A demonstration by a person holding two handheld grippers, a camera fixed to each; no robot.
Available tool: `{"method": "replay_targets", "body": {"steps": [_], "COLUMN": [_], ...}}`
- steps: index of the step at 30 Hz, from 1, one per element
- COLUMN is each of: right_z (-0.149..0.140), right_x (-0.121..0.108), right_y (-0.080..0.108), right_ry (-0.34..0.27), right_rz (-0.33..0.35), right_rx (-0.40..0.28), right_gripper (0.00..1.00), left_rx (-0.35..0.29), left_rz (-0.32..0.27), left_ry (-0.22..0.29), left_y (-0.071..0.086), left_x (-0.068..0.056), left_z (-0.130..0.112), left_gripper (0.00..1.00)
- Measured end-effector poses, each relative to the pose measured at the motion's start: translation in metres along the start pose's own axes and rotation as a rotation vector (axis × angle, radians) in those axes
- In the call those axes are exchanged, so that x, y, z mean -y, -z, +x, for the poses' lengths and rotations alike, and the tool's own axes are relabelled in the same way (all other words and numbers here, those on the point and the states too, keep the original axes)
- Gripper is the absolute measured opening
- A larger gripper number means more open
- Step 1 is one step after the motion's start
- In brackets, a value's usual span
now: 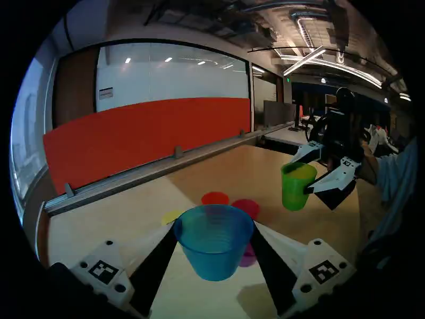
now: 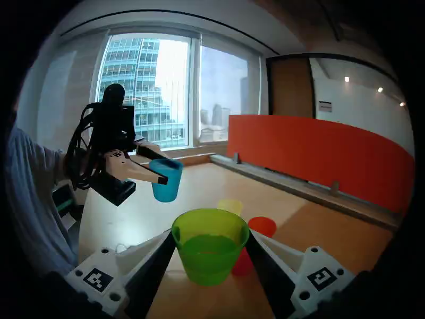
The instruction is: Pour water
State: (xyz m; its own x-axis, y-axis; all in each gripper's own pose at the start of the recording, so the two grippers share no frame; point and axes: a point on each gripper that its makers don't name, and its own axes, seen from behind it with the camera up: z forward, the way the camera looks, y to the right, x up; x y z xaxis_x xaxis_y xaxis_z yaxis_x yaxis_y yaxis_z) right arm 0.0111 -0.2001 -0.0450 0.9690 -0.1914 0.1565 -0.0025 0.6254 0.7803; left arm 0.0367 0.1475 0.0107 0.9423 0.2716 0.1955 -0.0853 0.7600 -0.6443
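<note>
My left gripper (image 1: 214, 249) is shut on a blue plastic cup (image 1: 214, 241), held upright above the wooden table (image 1: 159, 212). The right gripper (image 2: 210, 254) is shut on a green plastic cup (image 2: 210, 244), also upright, with liquid showing inside. In the left gripper view the green cup (image 1: 297, 185) hangs to the right in the right gripper (image 1: 312, 175). Seen from the right gripper view, the blue cup (image 2: 166, 179) floats at the left in the left gripper (image 2: 154, 170), with a person's sleeve (image 2: 32, 212) behind it.
Three more cups stand on the table below: red (image 1: 215, 198), magenta (image 1: 246, 208) and yellow (image 1: 172, 216), also seen as yellow (image 2: 230, 206) and red (image 2: 262, 225). An orange partition (image 1: 149, 133) runs along the table's far edge. Windows (image 2: 154, 90) lie beyond.
</note>
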Motion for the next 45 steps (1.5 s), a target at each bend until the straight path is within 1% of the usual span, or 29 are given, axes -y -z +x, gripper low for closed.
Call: {"method": "replay_targets", "body": {"steps": [8,14,20,23,27,34,45], "right_z": [-0.023,-0.039,-0.055,-0.063,-0.071,-0.082,-0.093], "right_x": [-0.002,-0.002,-0.005,-0.005,-0.005,-0.006,-0.011], "right_y": [-0.004,-0.007,-0.008,-0.01,-0.011,-0.014,-0.016], "right_ry": [0.016,0.018,0.025,0.019,0.01,0.005,-0.007], "right_rz": [0.007,0.018,0.02,0.023,0.029,0.033,0.027], "right_rx": [0.073,0.119,0.17,0.187,0.205,0.229,0.246], "right_gripper": [0.91,0.91,0.92,0.92,0.91,0.92,0.92], "left_rx": [0.098,0.16,0.227,0.257,0.282,0.316,0.34], "left_rz": [-0.019,-0.038,-0.063,-0.076,-0.091,-0.106,-0.115], "left_ry": [-0.025,-0.035,-0.06,-0.064,-0.066,-0.084,-0.092], "left_y": [-0.008,-0.011,-0.013,-0.015,-0.02,-0.028,-0.036], "left_x": [-0.006,-0.009,-0.012,-0.014,-0.018,-0.019,-0.02], "left_z": [-0.042,-0.067,-0.09,-0.101,-0.112,-0.125,-0.14], "left_gripper": [0.89,0.9,0.89,0.89,0.89,0.89,0.89]}}
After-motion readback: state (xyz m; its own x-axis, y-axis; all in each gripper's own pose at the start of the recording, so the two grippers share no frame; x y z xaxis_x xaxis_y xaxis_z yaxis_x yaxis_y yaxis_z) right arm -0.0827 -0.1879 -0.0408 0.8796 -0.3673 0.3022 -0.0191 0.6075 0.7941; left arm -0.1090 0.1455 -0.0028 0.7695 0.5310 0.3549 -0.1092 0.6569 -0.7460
